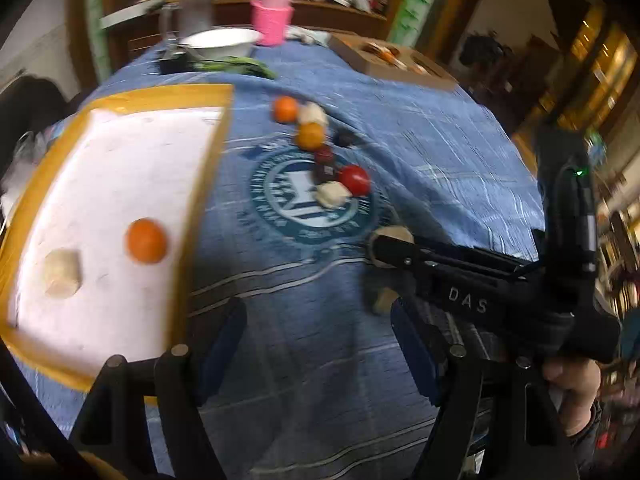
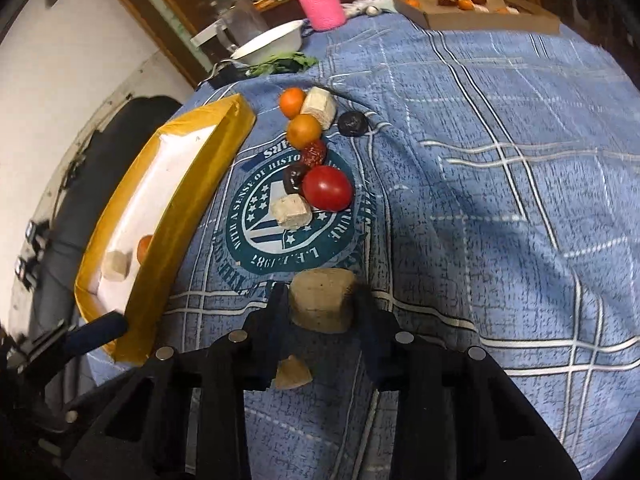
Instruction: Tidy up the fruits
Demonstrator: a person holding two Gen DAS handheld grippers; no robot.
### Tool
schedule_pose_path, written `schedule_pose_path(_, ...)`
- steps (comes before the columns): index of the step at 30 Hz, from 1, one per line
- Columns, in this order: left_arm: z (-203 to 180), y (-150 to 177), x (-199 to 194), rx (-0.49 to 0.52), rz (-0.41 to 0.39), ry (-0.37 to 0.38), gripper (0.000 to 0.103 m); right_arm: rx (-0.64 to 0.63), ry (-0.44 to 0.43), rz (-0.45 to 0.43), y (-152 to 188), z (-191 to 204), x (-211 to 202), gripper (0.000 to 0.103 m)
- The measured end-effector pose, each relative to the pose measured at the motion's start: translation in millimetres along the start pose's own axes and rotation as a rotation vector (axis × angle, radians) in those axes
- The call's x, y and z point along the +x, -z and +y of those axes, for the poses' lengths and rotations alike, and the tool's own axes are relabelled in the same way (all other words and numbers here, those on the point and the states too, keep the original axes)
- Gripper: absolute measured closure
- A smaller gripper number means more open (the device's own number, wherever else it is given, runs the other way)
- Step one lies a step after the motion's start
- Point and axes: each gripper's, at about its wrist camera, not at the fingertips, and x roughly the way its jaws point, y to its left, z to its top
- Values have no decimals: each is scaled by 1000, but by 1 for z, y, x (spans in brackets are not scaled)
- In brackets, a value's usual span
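A yellow-rimmed box (image 1: 208,160) with a white floor holds an orange (image 1: 146,240) and a beige chunk (image 1: 62,274); it also shows in the right wrist view (image 2: 176,200). A row of fruits lies on the blue cloth: two oranges (image 2: 303,131), a red tomato (image 2: 327,188), dark fruits (image 2: 352,123) and beige chunks (image 2: 291,211). My right gripper (image 2: 320,304) is shut on a beige chunk (image 2: 322,300), above the cloth; another beige piece (image 2: 292,374) lies below it. My left gripper (image 1: 316,340) is open and empty beside the box.
A white bowl (image 2: 272,42), green leaves (image 2: 282,63), a pink basket (image 2: 322,2) and a glass jug (image 2: 240,24) stand at the far edge. A cardboard tray (image 2: 480,18) with more fruits sits at the far right.
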Motion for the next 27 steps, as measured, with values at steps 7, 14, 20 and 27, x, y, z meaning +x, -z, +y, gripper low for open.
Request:
schedule_pose_path(7, -52, -10, 17, 141, 1, 34, 30, 110, -76, -88, -7, -56, -37, 72)
schedule_pose_path(14, -84, -10, 61, 195, 82, -28, 56, 157, -95, -106, -1, -82, -49, 72)
schedule_pose_path(20, -76, -8, 66, 166, 61, -138, 79, 143, -117, -115, 1, -80, -53, 72)
schedule_pose_path(27, -56, -14, 66, 80, 59, -136, 97, 129, -120, -121, 5, -74, -57, 72)
